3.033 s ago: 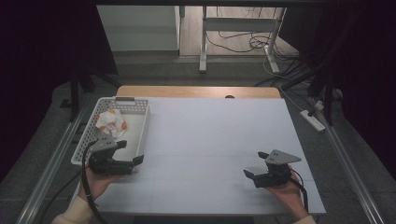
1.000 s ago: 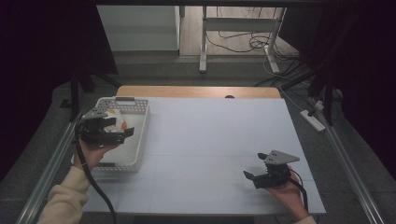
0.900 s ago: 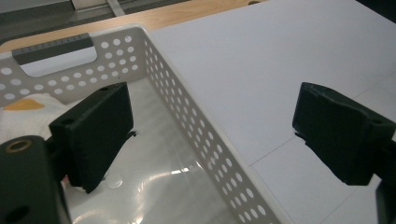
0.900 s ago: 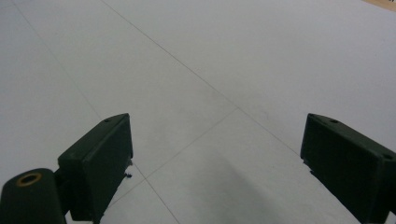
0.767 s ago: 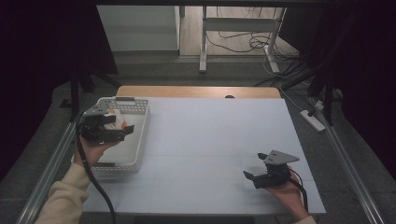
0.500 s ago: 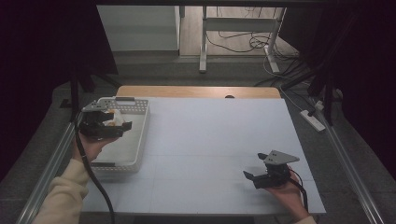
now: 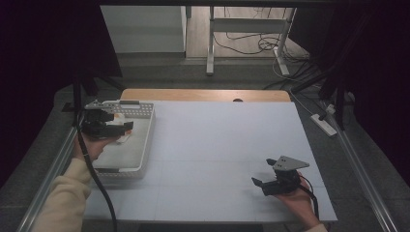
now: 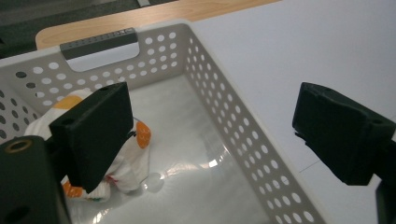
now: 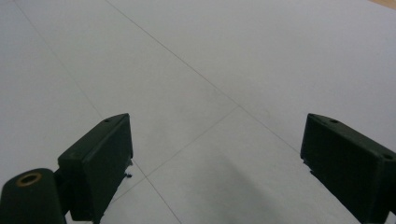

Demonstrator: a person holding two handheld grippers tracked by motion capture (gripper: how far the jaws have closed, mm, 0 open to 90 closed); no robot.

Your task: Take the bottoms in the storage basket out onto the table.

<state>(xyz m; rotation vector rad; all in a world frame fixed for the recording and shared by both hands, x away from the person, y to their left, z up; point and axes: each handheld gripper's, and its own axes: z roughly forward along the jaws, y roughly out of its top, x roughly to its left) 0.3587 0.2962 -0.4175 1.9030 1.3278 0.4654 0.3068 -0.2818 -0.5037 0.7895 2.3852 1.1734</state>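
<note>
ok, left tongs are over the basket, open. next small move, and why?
Probably lower the left tongs onto the white and orange cloth item in the white basket. The jaws stand wide apart with nothing between them, and the item lies at the left jaw, so shift toward it before closing.

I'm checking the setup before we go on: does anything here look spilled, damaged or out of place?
Nothing stands out. The white basket sits square at the table's left edge with a crumpled white-and-orange cloth inside. Both the left hand-held gripper and right hand-held gripper are open and empty.
</note>
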